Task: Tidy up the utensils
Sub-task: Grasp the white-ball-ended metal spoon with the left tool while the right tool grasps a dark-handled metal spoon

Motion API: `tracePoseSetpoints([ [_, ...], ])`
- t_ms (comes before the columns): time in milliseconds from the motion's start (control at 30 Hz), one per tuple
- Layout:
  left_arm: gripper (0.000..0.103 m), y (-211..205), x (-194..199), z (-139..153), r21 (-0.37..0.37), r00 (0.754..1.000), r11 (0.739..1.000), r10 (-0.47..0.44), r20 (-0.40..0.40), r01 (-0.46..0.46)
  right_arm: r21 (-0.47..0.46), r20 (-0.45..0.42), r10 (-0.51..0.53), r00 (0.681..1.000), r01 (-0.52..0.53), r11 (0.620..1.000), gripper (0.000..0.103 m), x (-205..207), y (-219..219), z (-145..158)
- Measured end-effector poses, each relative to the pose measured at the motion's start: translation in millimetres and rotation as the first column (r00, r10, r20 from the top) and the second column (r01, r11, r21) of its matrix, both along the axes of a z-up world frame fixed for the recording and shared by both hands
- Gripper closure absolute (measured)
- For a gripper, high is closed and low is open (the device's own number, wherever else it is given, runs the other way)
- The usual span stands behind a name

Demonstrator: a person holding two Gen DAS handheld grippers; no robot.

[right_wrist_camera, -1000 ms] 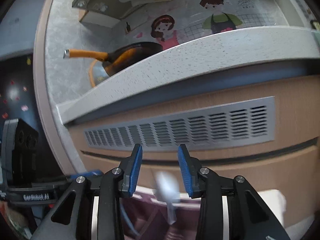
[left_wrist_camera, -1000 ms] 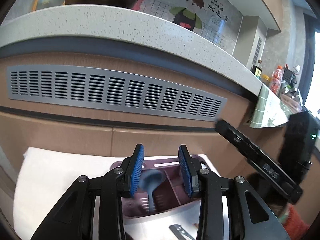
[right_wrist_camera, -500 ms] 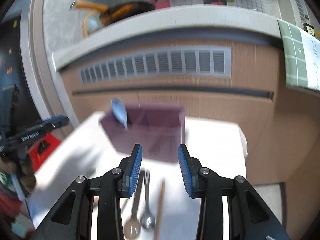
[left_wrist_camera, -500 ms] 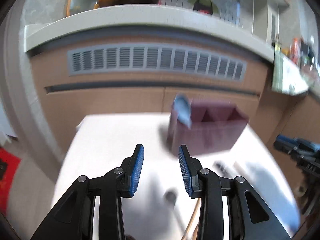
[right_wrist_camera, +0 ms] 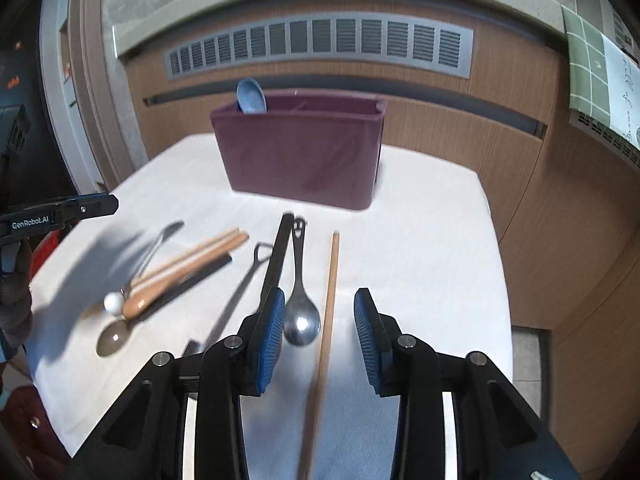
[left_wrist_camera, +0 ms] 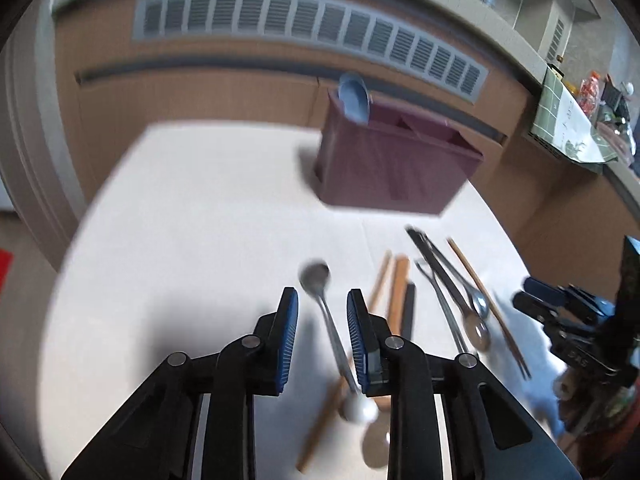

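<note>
The maroon utensil caddy [right_wrist_camera: 300,152] stands upright toward the far side of the white surface [right_wrist_camera: 432,240], just in front of the wood-faced cabinets with a long grey vent grille [right_wrist_camera: 320,44]. A pale blue spoon [right_wrist_camera: 251,97] stands bowl-up in the caddy's left-hand compartment, its bowl rising above the rim. The rest of the utensils lie loose on the surface, nearer than the caddy. In the right wrist view, the right gripper [right_wrist_camera: 318,330] hovers over the surface with its fingers spread wide and closing a little; a single wooden chopstick [right_wrist_camera: 326,320] runs lengthwise between them, touched by neither pad, and a steel spoon [right_wrist_camera: 300,300] with a smiley cut-out in its handle lies just beside the left finger. To its left lie a black-handled utensil [right_wrist_camera: 276,260], a thin steel utensil [right_wrist_camera: 240,292], a pair of wooden handles [right_wrist_camera: 188,264] lying side by side, and a spoon with a white ball end [right_wrist_camera: 144,268]. In the left wrist view, the left gripper [left_wrist_camera: 322,342] is low over that ball-ended spoon [left_wrist_camera: 320,296]; its fingers are partly apart and closing, with the steel handle between them, and the pads do not appear to press it. Motion blur softens this view.
</note>
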State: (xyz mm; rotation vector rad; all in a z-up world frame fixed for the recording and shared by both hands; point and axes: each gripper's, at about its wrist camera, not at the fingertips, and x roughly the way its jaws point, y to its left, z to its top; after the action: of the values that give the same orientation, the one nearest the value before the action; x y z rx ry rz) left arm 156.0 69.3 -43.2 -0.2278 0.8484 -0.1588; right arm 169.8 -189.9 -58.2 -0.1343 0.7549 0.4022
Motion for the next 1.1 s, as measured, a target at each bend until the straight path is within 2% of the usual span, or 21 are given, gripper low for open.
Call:
tracePoseSetpoints([
  [100,0.079,-7,-8,-13,-0.019,0.997,0.998,-0.068,-0.038,0.067,-0.002,-0.022,-0.004,1.0,0.004,1.0,0.069,-2,0,-6],
  [200,0.079,-17,-15,-20,0.001,0.991,0.992,-0.124,-0.045,0.124,-0.008,-0.04,0.002,0.999,-0.002,1.0,0.069,-6,1,-12],
  [367,0.079,-17,-25,-25,-0.011,0.99,0.995,-0.1,-0.095,0.1,-0.044,-0.037,-0.009,0.999,0.008,0.999,0.069,-10,5,-16],
  [433,0.079,-23,-39,-25,0.059,0.992,0.993,-0.096,-0.078,0.1,-0.061,-0.025,-0.016,1.0,0.015,0.998,0.069,-14,4,-17],
  [533,0.079,-33,-48,-27,0.101,0.993,0.989,-0.098,-0.062,0.104,-0.052,-0.019,-0.027,0.999,0.026,0.998,0.069,-18,0,-19],
  [700,0.079,-42,-38,-35,0.096,0.991,0.989,-0.101,-0.091,0.11,-0.032,-0.004,-0.034,0.999,0.034,0.999,0.069,-21,2,-13],
  [800,0.08,-40,-31,-39,0.068,0.991,0.993,-0.087,-0.105,0.094,-0.031,0.004,-0.023,1.0,0.023,0.999,0.069,-24,7,-11],
  [900,0.08,-34,-34,-31,0.065,0.994,0.994,-0.079,-0.071,0.084,-0.032,-0.022,-0.032,0.999,0.031,0.999,0.069,-20,11,-16],
  [1100,0.08,-4,-36,18,0.111,0.995,0.994,-0.027,0.094,0.016,-0.019,-0.053,-0.015,0.998,0.014,1.0,0.069,-10,23,-13],
])
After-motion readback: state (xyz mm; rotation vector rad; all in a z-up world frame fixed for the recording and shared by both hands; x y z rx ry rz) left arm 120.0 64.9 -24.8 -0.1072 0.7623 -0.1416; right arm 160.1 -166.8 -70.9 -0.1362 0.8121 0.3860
